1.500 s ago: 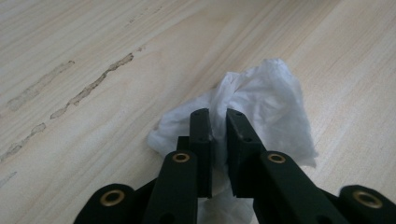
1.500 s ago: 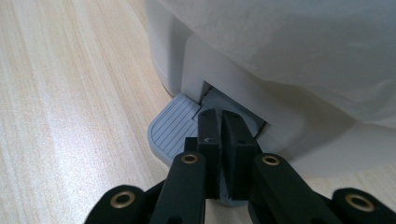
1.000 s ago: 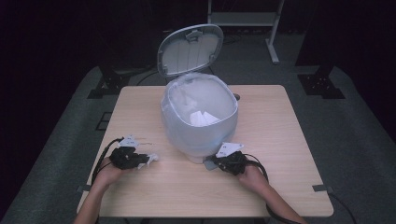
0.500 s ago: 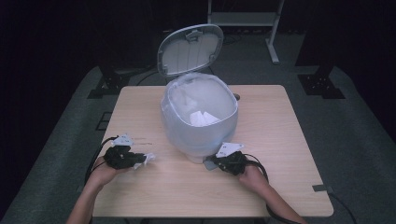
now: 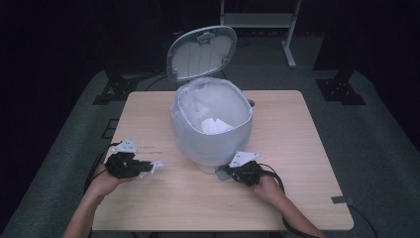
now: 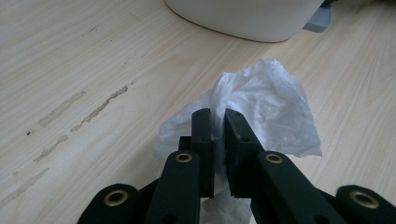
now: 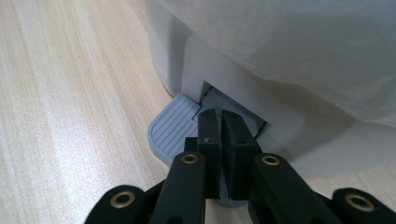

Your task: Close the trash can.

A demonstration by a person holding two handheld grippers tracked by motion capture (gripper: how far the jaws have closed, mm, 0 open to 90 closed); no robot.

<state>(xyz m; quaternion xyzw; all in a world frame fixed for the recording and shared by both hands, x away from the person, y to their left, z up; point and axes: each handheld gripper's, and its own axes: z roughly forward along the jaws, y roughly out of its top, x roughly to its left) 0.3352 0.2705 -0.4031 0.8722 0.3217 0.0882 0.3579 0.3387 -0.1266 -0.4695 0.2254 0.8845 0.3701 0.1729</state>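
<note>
Now, reading from the bin's left across to its right:

Left gripper: hovering over the table to the left of the bin; in the left gripper view its jaws are pinching nearly together on a crumpled white wrapper.

Wrapper: bulging out past the jaw tips, lying well apart from the bin, off its lower left side; whether it is touching the table I cannot tell.

Bin: sitting at the table's middle, lined with a white bag, its lid standing open behind it; white scraps are lying inside.

Pedal: sticking out from the bin's base at the front, grey and ribbed.

Right gripper: resting at the bin's front right foot; in the right gripper view its jaws are closing fully together, holding nothing, tips lying on the pedal.
</note>
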